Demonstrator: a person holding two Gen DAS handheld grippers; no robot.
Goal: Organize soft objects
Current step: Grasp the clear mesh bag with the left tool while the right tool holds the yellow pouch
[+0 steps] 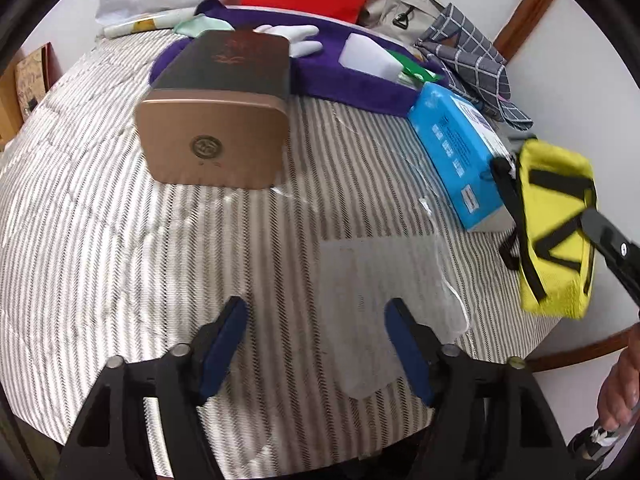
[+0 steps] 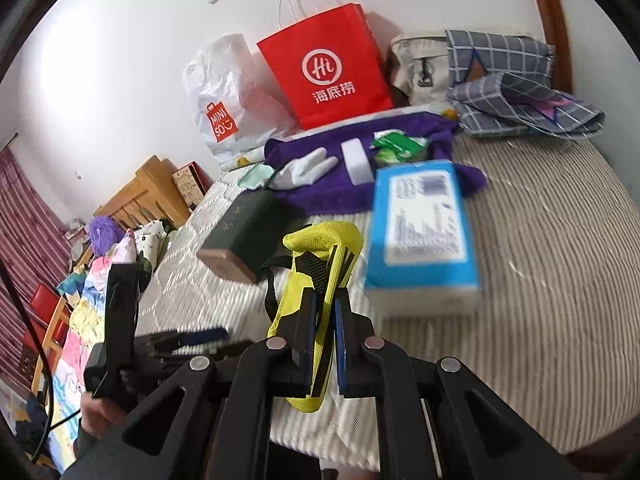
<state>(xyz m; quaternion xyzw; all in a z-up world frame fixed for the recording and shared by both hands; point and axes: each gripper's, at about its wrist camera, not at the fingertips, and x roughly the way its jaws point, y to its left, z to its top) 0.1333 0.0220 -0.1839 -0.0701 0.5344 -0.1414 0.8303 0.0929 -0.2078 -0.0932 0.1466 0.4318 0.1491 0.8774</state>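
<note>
My right gripper [image 2: 322, 344] is clamped on the yellow pouch [image 2: 316, 280], lifted clear of the bed [image 2: 540, 280]; its long axis runs away from my fingers, toward the blue tissue pack [image 2: 424, 236]. My left gripper [image 1: 316, 344] is apart, empty, over a clear plastic glove [image 1: 380, 304] lying flat just ahead and toward its right finger. Left is nearer the glove. The purple towel [image 2: 340, 192] is well beyond.

Left tongs [image 1: 316, 344] gape above a clear glove [image 1: 384, 304] on the striped bedspread [image 1: 120, 240].
</note>
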